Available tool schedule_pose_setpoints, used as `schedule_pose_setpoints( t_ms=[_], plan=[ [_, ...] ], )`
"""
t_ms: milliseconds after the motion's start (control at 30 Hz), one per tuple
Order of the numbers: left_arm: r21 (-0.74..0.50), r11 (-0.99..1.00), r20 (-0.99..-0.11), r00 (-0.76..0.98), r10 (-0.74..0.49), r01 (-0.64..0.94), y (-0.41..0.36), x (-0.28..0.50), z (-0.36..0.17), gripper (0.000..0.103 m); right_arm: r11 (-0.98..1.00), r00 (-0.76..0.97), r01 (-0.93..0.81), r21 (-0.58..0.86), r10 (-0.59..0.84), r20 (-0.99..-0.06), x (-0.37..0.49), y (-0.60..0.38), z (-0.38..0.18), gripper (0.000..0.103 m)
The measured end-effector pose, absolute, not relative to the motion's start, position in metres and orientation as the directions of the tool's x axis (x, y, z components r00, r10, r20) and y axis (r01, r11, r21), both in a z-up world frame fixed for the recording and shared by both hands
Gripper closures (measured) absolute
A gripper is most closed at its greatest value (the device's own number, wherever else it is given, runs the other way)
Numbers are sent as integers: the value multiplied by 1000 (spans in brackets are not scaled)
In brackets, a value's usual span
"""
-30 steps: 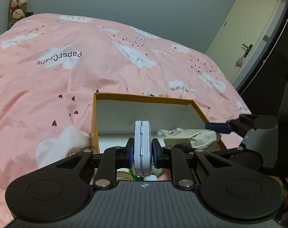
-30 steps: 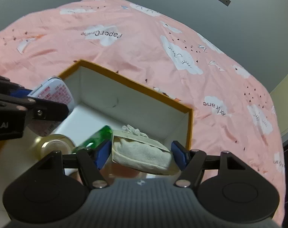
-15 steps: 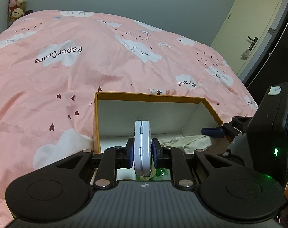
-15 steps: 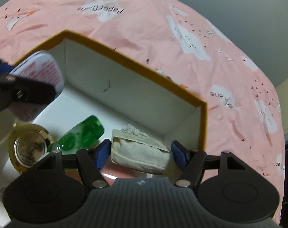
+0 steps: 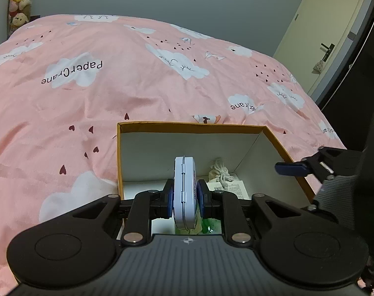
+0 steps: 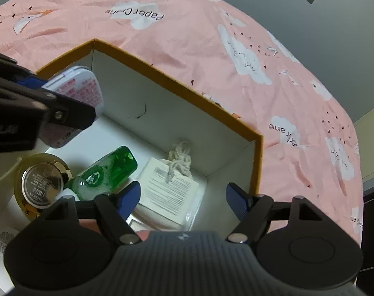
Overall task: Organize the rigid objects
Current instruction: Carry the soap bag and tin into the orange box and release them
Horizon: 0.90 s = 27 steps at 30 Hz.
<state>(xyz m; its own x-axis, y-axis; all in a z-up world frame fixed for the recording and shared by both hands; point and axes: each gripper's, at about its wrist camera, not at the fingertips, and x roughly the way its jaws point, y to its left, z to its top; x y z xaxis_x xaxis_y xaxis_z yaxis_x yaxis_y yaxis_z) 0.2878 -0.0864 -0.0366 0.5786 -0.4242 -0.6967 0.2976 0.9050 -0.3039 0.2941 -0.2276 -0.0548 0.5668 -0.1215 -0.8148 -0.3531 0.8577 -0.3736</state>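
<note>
My left gripper (image 5: 185,198) is shut on a flat white mint tin (image 5: 184,192), held on edge over the orange-rimmed white box (image 5: 187,124). The tin also shows in the right wrist view (image 6: 76,91), above the box's left side. My right gripper (image 6: 183,197) is open and empty above the box's right corner. Below it a small cloth pouch with a printed label (image 6: 171,190) lies on the box floor, its drawstring knot (image 6: 180,154) toward the corner. A green bottle (image 6: 108,172) and a round gold tin (image 6: 40,181) lie beside it.
The box (image 6: 177,83) sits on a pink cloud-print duvet (image 5: 113,79) that surrounds it. A door (image 5: 327,32) and dark furniture stand to the right. Plush toys (image 5: 19,0) sit at the far left corner.
My right gripper has opened and let go of the cloth pouch, which now lies in the box's right corner. My left gripper still holds the tin, slightly higher over the box.
</note>
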Motion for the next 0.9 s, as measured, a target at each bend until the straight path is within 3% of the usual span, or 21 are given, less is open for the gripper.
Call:
schedule_pose_setpoints(
  t_ms=[800,900],
  plan=[
    [-260,912,-699,590,-404,317,-95,286,-37,82,821,656,-356,-447,-121,-745,263,-216,-29,11],
    [-254,915,-696,598,-398,313,-95,284,-35,76,815,661,-359,-455,-123,-740,261,-215,-27,10]
  ],
)
